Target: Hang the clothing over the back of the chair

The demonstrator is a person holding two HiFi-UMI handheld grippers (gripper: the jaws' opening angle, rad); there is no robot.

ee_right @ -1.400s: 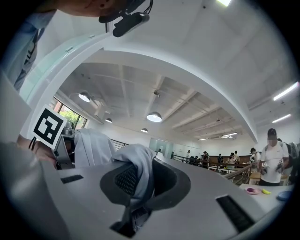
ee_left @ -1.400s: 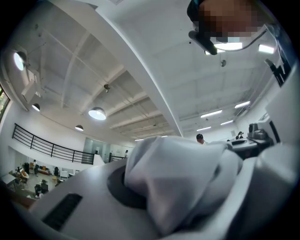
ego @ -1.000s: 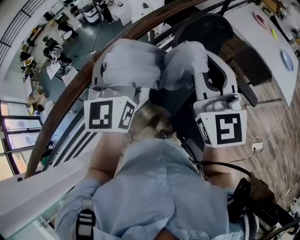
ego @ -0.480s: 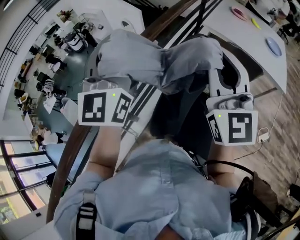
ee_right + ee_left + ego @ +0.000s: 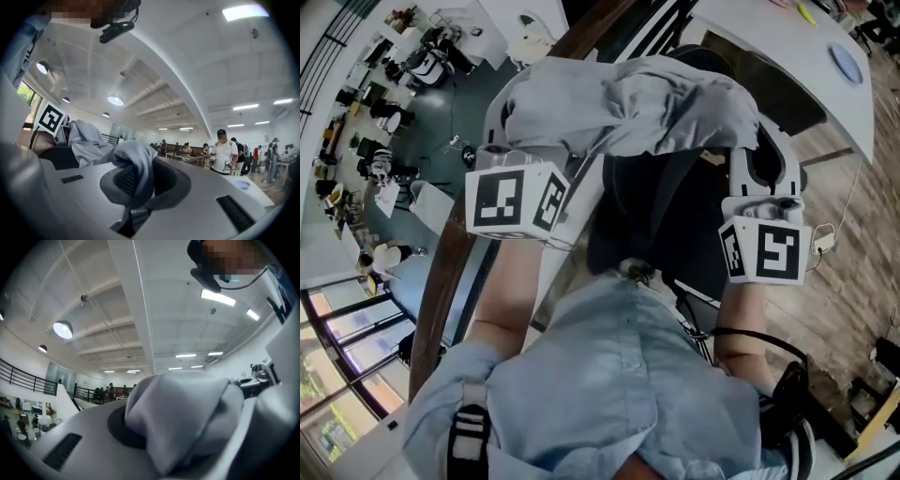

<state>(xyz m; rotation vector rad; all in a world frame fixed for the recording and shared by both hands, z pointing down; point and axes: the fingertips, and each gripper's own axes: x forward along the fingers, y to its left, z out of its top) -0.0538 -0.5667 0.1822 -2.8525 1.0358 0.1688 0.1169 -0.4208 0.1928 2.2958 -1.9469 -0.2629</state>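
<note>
A light grey garment [image 5: 628, 98] hangs stretched between my two grippers, just above the black chair [image 5: 656, 216]. My left gripper [image 5: 514, 131] is shut on the garment's left end, and the cloth bunches thickly between the jaws [image 5: 183, 418]. On the other side my right gripper [image 5: 759, 150] is shut on the right end, where a fold of the grey garment [image 5: 136, 168] is pinched between the pads. Cloth hides both pairs of fingertips in the head view. The chair's dark back [image 5: 58, 157] shows low at the left of the right gripper view.
A curved wooden railing [image 5: 450, 272] runs down the left, with a lower floor beyond it. A white table [image 5: 787, 47] with a blue plate [image 5: 847, 64] stands behind the chair. Cables and a dark bag [image 5: 806, 394] lie on the wooden floor. People [image 5: 224, 152] stand further off.
Both grippers have swung across the scene with the garment. They now stand further apart, so the cloth is spread wider, and it sits over the chair instead of beside the railing.
</note>
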